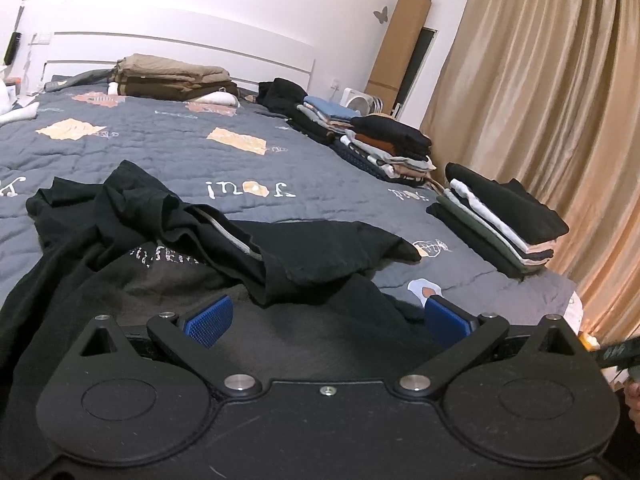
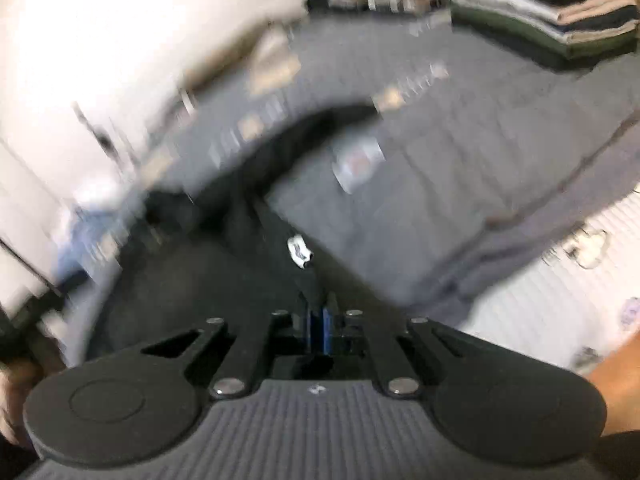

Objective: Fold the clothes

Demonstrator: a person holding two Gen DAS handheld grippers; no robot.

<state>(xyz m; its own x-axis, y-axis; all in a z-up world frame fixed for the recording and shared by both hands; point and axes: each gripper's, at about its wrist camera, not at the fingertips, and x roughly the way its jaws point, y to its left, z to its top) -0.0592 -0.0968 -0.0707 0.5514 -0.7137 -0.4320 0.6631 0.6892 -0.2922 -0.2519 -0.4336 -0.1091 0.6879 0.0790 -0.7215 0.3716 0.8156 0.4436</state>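
Observation:
A crumpled black T-shirt (image 1: pixel 208 248) with white lettering lies on the grey quilted bed (image 1: pixel 168 152), turned partly inside out. My left gripper (image 1: pixel 326 320) hangs open just above its near part, blue pads (image 1: pixel 210 320) spread wide with nothing between them. The right wrist view is blurred by motion. There my right gripper (image 2: pixel 320 326) is shut on an edge of the black T-shirt (image 2: pixel 280 240), which stretches away from the pads with a small white label (image 2: pixel 299 252) on it.
Stacks of folded clothes (image 1: pixel 500 224) (image 1: pixel 384 144) line the bed's right edge, beside a tan curtain (image 1: pixel 560 120). Folded brown bedding (image 1: pixel 172 80) lies near the white headboard (image 1: pixel 180 48). A cardboard roll (image 1: pixel 404 40) leans in the corner. A hand (image 1: pixel 632 400) shows at the right edge.

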